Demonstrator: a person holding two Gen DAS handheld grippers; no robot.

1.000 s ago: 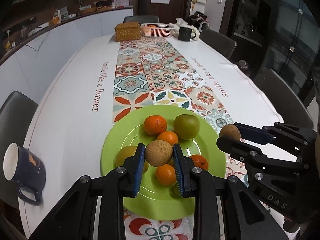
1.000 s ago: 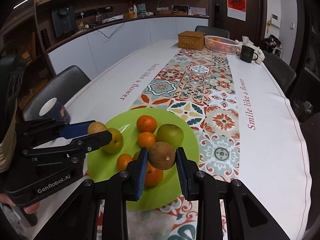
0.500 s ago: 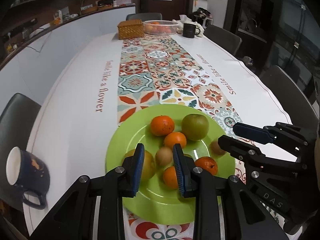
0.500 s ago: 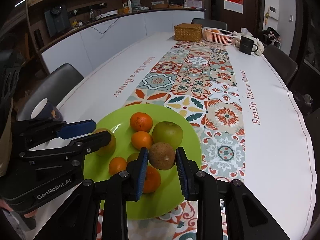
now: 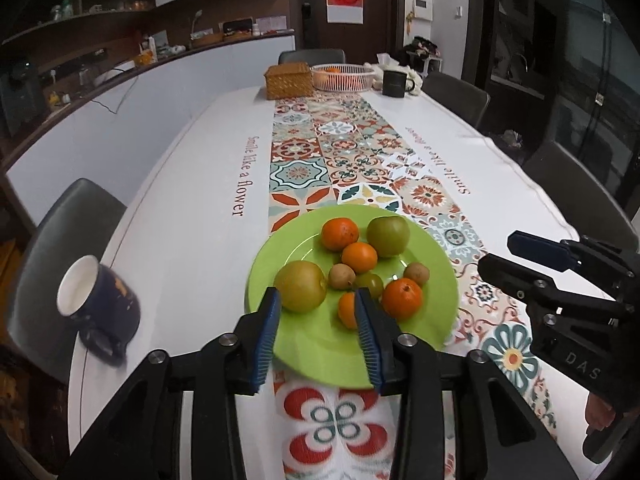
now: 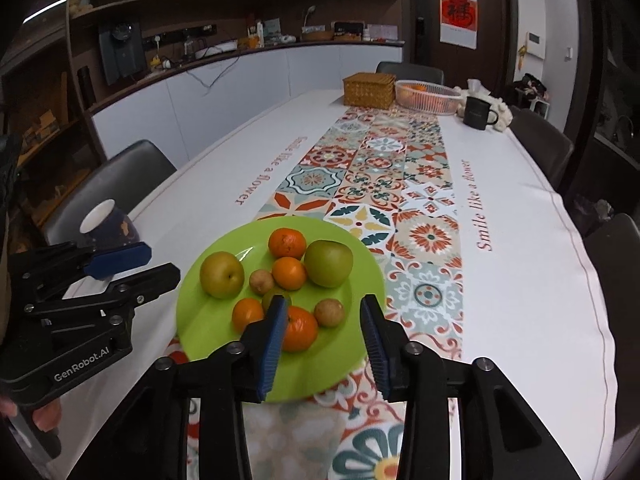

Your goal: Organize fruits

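Nearest, left gripper with blue ribbed pads, jaws apart and just opened, nothing clamped between them; poised above the near edge of the round lime-green plate; right gripper likewise parted after opening, empty, over the plate's near right portion; seen side-on from the left camera as black linkage at the right edge.

On the plate, all fruit at rest: large yellow-brown pear at near left; small brown kiwi-like fruit beside it; second small brown fruit toward the right gripper; large tangerine and a smaller orange partly behind the left pad; small green fruit tucked among them; further back a middle orange, another tangerine and a green apple.

Apparently the release step, both brown fruits set down and free. To finish well: lift straight up and back, pads kept wide, so that neither rubs the pear or tangerine and sets round fruit rolling toward the rim; no sideways sweep while low.

Left of the plate, dark blue mug with white interior on the white tablecloth, near enough to mind on withdrawal; beyond, patterned tile-print runner; at the far end, woven wicker box, white ribbed basket holding oranges and black mug.
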